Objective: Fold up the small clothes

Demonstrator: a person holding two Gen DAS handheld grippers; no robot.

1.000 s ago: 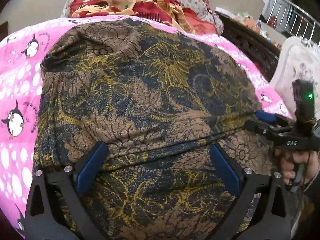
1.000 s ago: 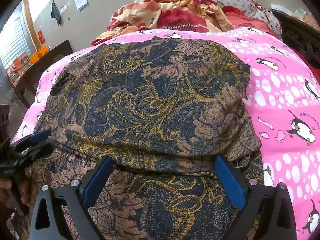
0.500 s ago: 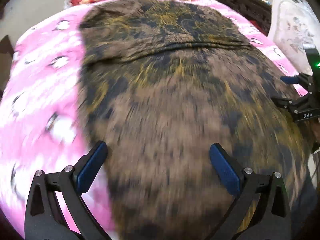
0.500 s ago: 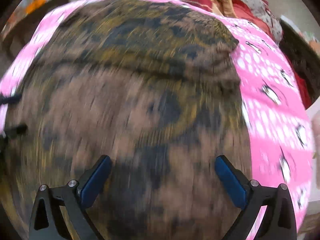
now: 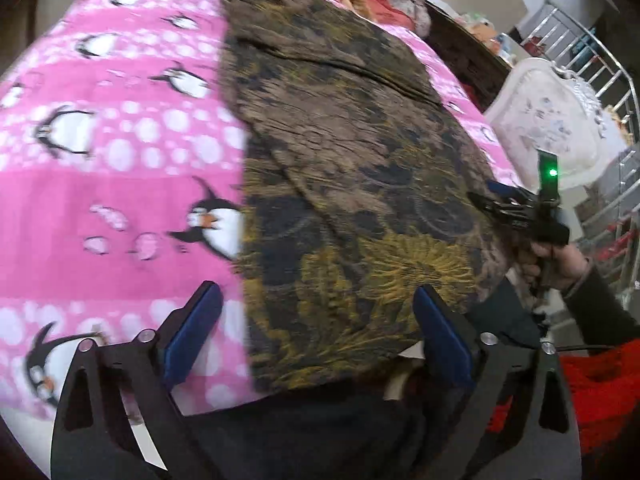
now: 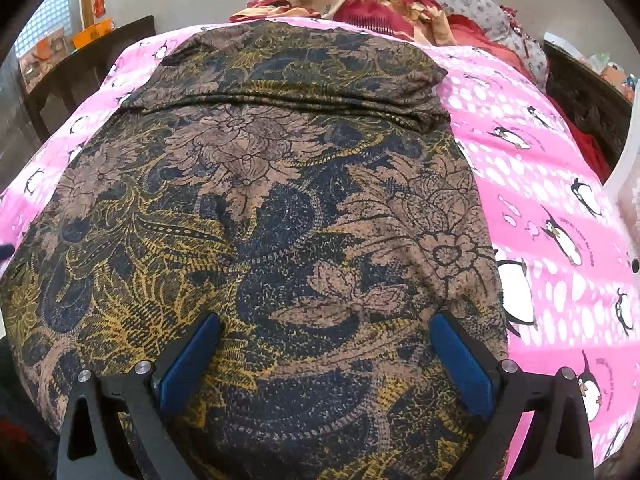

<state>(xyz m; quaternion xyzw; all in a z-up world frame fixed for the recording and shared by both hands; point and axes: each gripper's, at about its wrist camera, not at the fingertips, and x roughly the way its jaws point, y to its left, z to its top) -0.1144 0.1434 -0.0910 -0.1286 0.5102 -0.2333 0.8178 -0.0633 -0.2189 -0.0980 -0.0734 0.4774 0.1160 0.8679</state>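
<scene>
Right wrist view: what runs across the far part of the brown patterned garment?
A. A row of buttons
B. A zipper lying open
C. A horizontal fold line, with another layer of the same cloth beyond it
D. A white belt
C. On the brown patterned garment a horizontal fold line crosses the far part, with more of the same print beyond it, all lying on the pink penguin sheet.

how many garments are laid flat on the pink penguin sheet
1: the brown floral garment spread over the middle of the pink penguin sheet. A heap of crumpled red and orange cloth beyond it may hide more.
</scene>
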